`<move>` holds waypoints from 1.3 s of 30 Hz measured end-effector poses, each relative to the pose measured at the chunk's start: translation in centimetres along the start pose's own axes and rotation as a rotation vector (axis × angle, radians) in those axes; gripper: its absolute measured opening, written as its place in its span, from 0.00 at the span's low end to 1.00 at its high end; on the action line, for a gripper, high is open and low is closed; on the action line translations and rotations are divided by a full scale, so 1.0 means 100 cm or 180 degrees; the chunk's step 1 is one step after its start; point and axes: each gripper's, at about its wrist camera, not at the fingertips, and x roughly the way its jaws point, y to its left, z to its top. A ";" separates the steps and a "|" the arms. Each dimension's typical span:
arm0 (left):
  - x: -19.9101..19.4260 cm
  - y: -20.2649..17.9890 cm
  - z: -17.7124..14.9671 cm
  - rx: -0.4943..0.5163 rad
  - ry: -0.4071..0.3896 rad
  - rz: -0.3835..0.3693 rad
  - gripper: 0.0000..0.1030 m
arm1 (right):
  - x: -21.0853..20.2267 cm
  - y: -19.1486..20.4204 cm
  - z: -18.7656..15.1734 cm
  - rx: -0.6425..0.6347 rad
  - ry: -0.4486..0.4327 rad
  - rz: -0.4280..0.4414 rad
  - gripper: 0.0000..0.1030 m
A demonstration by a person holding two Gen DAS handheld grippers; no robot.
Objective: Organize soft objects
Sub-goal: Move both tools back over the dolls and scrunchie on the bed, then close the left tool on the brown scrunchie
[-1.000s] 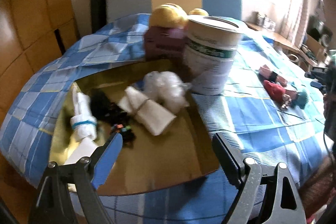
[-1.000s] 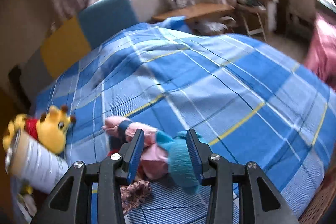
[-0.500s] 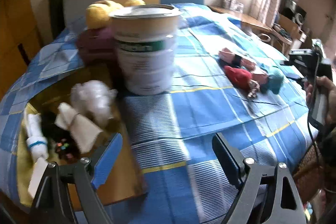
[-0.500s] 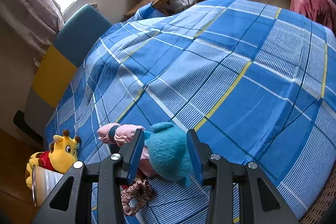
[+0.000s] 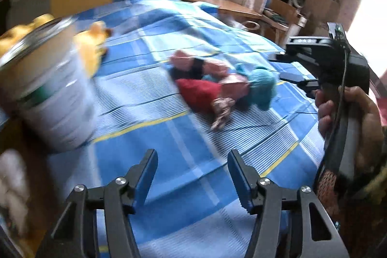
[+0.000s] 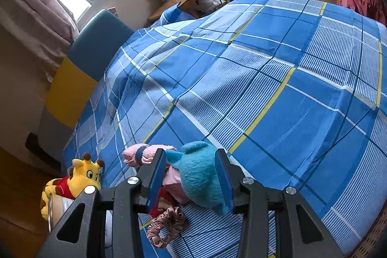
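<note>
Teal felted-wool toy point(image 6: 198, 175), light and squashy, is yielding while your right tool point(image 6: 191, 179) is pinching its middle; left tool point(image 5: 192, 175) is closing, empty.

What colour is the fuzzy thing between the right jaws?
Teal blue. The fuzzy soft item shows best in the right wrist view, sharp between the jaws.

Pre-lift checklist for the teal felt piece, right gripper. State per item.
1. Teal felt piece between the right gripper pads: ok.
2. Pads pressing on it: ok, both blue faces meet the felt.
3. Pink scrunchie outside the jaws: ok.
4. Pink item behind the felt free of the grip: cannot tell.
5. Left gripper empty, jaws just closing partway, nothing between them: ok.
6. Giraffe plush away from the pile: ok.
</note>
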 end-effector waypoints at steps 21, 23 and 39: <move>0.068 -0.011 0.018 -0.0031 0.0088 -0.0249 0.07 | 0.006 -0.012 0.002 0.0232 0.0085 0.0119 0.41; 0.046 0.003 0.002 -0.0108 0.0007 -0.0146 0.07 | 0.005 -0.011 0.002 0.0212 0.0076 0.0123 0.41; 0.018 0.043 -0.085 -0.0058 -0.0286 0.0497 0.07 | 0.014 0.039 -0.018 -0.0553 0.0335 0.0441 0.41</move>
